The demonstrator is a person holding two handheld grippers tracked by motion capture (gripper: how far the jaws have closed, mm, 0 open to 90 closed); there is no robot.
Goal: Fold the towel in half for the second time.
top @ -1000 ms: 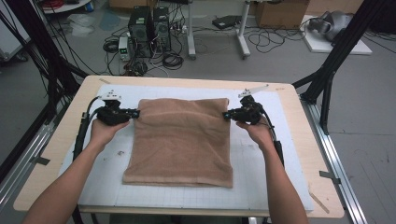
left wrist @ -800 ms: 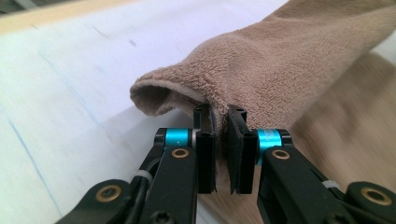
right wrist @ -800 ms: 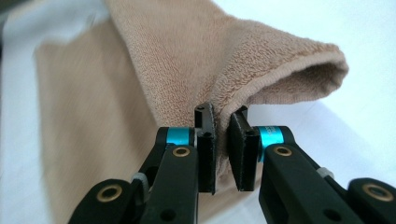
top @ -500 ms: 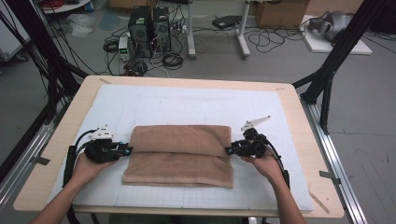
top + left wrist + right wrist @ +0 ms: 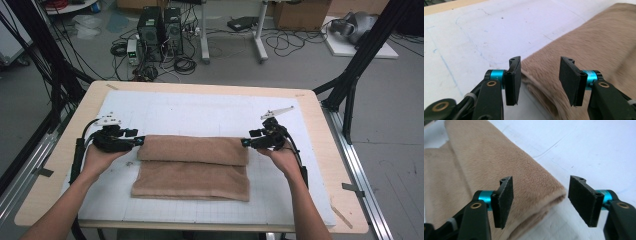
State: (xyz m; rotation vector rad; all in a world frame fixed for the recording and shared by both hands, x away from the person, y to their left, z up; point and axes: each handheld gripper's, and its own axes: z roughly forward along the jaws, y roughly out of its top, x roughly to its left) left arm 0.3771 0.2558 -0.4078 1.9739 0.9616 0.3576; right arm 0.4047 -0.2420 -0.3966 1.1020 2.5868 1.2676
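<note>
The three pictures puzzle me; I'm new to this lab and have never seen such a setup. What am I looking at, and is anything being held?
A person works at a table with a hand-held gripper in each hand. The high view looks down from above: left hand-held gripper, right hand-held gripper. The other two pictures come from cameras riding on each gripper, looking along its black jaws. A tan towel lies on a white mat, its far part folded forward. Both grippers' jaws have just been opening at the fold's ends; their pads stand clear of the cloth, so nothing is held.

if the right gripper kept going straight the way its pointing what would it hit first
Most likely the brown towel. The right gripper has its jaws open, having just been opening, and the towel's folded end lies directly ahead between them, pads not pressing it. Depth is hard to judge; it may slide over the fold's top.
</note>
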